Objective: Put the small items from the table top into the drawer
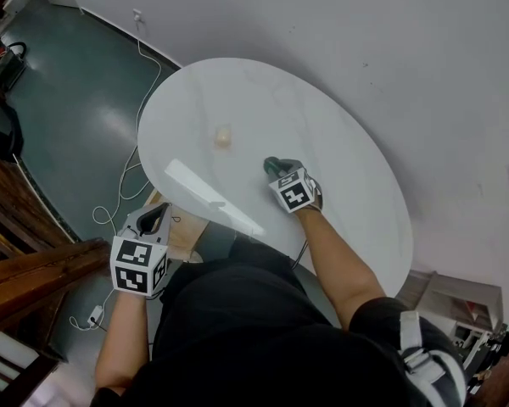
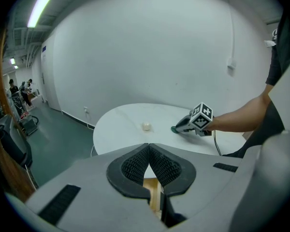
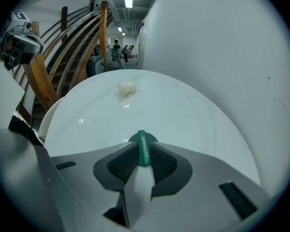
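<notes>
Right gripper (image 3: 143, 154) fingers (image 3: 122, 163), barely apart, pinch the green wristband (image 3: 143, 145); left gripper (image 2: 148, 146) fingers (image 2: 135, 166) press together.

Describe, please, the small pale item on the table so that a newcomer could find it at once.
Start at the round white table. Near its middle, alone on the bare top, lies a small cream lump, just beyond the right gripper. Unlike the green band between that gripper's jaws, it is pale, roundish and touched by nothing.
</notes>
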A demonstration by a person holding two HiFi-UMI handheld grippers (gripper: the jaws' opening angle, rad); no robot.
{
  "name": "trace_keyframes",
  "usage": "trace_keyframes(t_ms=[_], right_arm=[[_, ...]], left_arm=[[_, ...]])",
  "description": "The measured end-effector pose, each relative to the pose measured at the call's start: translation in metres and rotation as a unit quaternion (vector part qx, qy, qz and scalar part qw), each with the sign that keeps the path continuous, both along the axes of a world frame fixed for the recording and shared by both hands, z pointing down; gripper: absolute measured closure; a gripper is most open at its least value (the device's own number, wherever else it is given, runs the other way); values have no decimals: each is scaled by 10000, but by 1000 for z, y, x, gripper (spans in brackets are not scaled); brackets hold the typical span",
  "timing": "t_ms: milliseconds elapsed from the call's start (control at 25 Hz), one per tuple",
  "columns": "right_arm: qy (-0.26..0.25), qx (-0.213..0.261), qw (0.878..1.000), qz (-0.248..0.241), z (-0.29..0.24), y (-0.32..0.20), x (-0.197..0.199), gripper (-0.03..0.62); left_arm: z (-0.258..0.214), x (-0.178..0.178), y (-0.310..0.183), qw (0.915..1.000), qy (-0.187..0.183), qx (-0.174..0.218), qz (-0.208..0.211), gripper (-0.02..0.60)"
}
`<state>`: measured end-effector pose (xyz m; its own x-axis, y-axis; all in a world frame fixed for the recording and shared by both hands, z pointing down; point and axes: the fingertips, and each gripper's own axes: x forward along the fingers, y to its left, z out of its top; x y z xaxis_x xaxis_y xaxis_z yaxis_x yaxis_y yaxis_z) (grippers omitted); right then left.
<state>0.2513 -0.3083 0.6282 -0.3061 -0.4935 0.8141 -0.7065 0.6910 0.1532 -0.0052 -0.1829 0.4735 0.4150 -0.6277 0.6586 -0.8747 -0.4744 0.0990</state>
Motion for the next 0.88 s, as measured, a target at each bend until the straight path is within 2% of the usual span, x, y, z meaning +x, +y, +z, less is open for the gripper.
trace_keyframes(t_ms=[160,360,440,640,880], right_arm=[[-137,-94,9998,132,2,0,0,537],[-928,-489,9909,846,3,-4,6,547],[-1031,-535,9883,986,3,-5,10,585],[-1033,-426,9878,1083,-6,2,9,585],[-1130,-195,9889,946,-23,15,-2,585]], left_arm=[[0,-7,3,9999,26,-5,-118,566],[-3,-12,5,9999,37,29,-166,566],[-2,-12,7,9999,19,28,-137,566],[-2,-17,12,9999,15,26,-101,566],[-3,-20,19,9999,78,51,-79,566]])
